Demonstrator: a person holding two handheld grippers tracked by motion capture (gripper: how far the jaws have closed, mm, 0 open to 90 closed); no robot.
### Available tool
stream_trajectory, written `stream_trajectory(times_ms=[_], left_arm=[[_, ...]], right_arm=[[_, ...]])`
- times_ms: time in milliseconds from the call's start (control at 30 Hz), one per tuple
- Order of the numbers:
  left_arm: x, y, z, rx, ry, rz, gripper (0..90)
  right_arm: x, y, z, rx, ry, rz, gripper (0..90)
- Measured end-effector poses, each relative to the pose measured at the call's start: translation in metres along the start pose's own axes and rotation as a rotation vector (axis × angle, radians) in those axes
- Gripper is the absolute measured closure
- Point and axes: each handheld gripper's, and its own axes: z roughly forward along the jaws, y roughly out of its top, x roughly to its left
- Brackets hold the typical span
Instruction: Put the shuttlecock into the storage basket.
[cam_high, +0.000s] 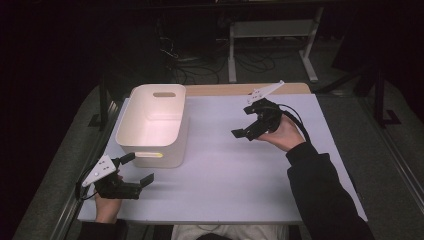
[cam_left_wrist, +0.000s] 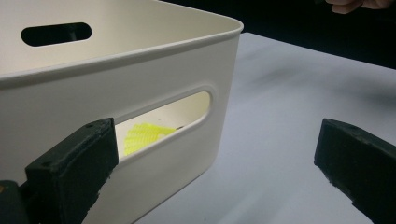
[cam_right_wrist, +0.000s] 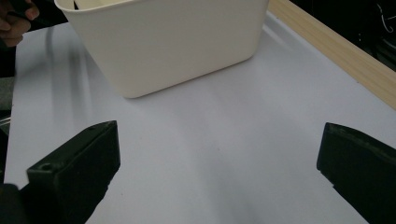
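A cream plastic bin (cam_high: 152, 125) with slot handles stands on the left half of the white table (cam_high: 225, 170). Through its near handle slot a yellow ribbed object (cam_left_wrist: 142, 135) shows inside the bin (cam_left_wrist: 116, 74). My left gripper (cam_high: 136, 170) is at the front left corner, just in front of the bin's near wall, jaws open with nothing between them. My right gripper (cam_high: 245, 126) hovers over the table's right middle, jaws open and empty, pointing toward the bin (cam_right_wrist: 168, 42).
A wooden strip (cam_high: 240, 89) runs along the table's far edge (cam_right_wrist: 336, 51). Beyond it, a desk frame (cam_high: 270, 35) and cables lie on the dark floor. The person's sleeve (cam_high: 320, 195) crosses the table's right front.
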Motion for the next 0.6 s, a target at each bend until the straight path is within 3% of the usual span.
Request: stream_trajectory(times_ms=[600], left_arm=[[0.0, 0.0, 0.0, 0.0, 0.001, 0.0, 0.0]], right_arm=[[-0.001, -0.033, -0.015, -0.019, -0.025, 0.033, 0.0]])
